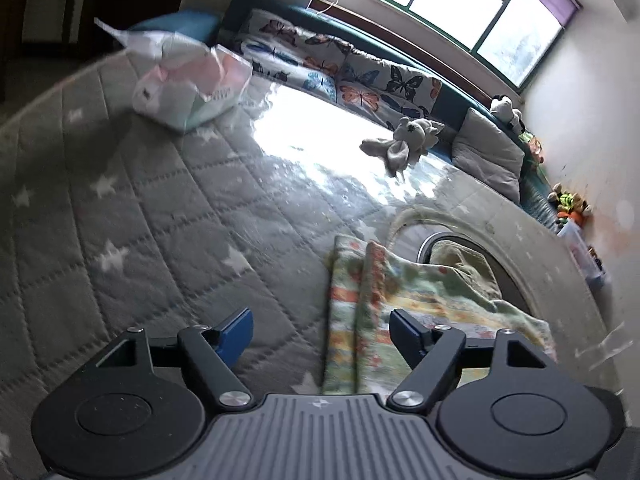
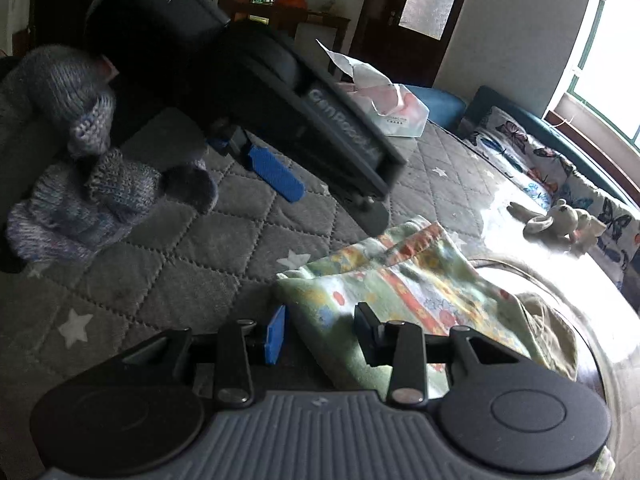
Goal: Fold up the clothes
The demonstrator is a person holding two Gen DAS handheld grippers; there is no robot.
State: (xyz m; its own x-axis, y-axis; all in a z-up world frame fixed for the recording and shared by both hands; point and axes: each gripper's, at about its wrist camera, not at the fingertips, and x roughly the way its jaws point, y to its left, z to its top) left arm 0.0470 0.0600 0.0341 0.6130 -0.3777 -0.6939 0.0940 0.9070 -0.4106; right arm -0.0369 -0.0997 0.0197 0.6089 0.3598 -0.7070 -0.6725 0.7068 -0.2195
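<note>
your left gripper stands wide over the grey quilted star-print bedspread, its blue pads clear of everything; the folded floral cloth lies just under and beyond the gap, running from about 6 o'clock up toward 1 o'clock in that view, and neither pad presses on it. your right gripper is set narrower, and the near corner of the same floral cloth lies between its fingers, but you cannot tell whether the pads actually pinch it. in the right wrist view the cloth spreads from the jaws toward 2 o'clock, ending beside a khaki garment at 3 o'clock. at 10 o'clock in the right wrist view the left gripper's dark body hangs above the bed, with a knitted blue-grey sweater beside it at 9 o'clock. a white bag sits on the bed at 11 o'clock in the left wrist view, a soft toy at 1 o'clock, and butterfly-print cushions line the far edge under the window.
</note>
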